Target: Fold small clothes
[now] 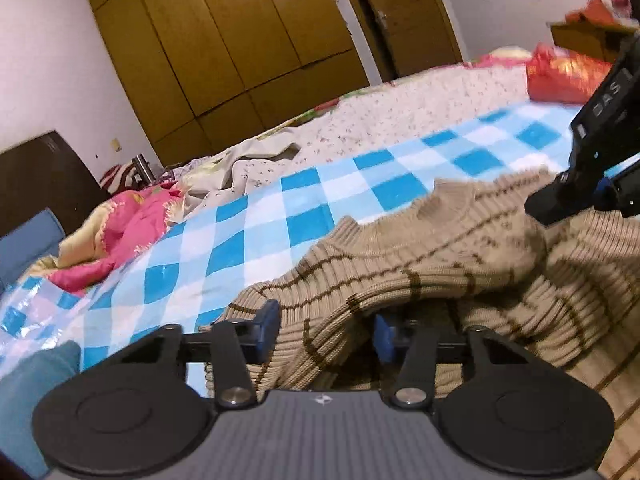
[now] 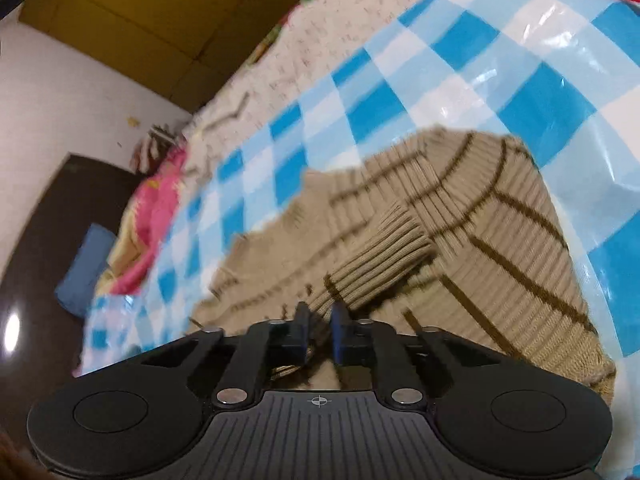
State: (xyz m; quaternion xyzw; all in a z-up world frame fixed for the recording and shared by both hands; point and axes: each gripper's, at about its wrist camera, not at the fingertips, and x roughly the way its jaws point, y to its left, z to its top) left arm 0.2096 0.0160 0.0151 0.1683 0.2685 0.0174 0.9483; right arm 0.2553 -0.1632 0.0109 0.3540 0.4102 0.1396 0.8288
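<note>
A small beige ribbed sweater with brown stripes [image 1: 420, 264] lies on a blue-and-white checked plastic sheet [image 1: 260, 224] on a bed. My left gripper [image 1: 326, 330] is open, its fingers set wide apart, with a fold of the sweater bunched between them. My right gripper [image 2: 320, 320] is shut on the sweater [image 2: 460, 208] near a sleeve, and the ribbed cuff [image 2: 380, 256] hangs just ahead of the fingertips. The right gripper also shows in the left wrist view [image 1: 592, 160], above the sweater's right side.
A pink quilt [image 1: 128, 224] is heaped at the left of the bed. A floral sheet [image 1: 380, 112] covers the far side. A red-orange bag [image 1: 564, 76] sits at the far right. Brown wardrobes [image 1: 224, 40] and a dark headboard [image 1: 44, 176] stand behind.
</note>
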